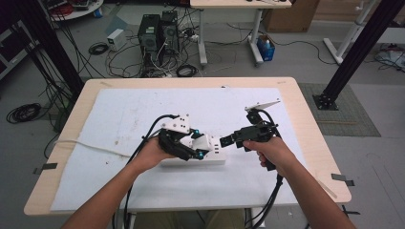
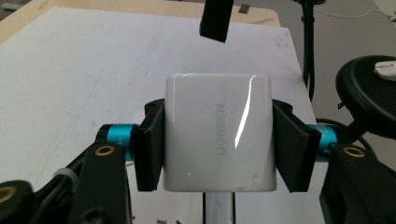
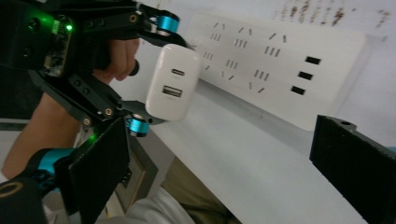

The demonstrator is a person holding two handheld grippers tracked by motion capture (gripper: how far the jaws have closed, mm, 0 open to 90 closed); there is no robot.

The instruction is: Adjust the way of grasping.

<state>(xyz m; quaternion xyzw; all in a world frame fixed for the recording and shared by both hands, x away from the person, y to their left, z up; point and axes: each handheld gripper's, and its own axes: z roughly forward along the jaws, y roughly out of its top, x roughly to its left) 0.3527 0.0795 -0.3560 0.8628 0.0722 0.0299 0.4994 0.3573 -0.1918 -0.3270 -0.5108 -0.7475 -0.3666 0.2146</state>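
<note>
White sheeting covers the surface as my left tongs [image 2: 218, 149] clamp a glossy, rigid, slippery charger [image 2: 218, 133] by its flat sides just above the power strip [image 3: 280, 60], right tongs [image 3: 224, 172] apart nearby.

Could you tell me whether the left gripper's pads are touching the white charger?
Touching: in the left gripper view both pads press flat against the sides of the white charger.
</note>
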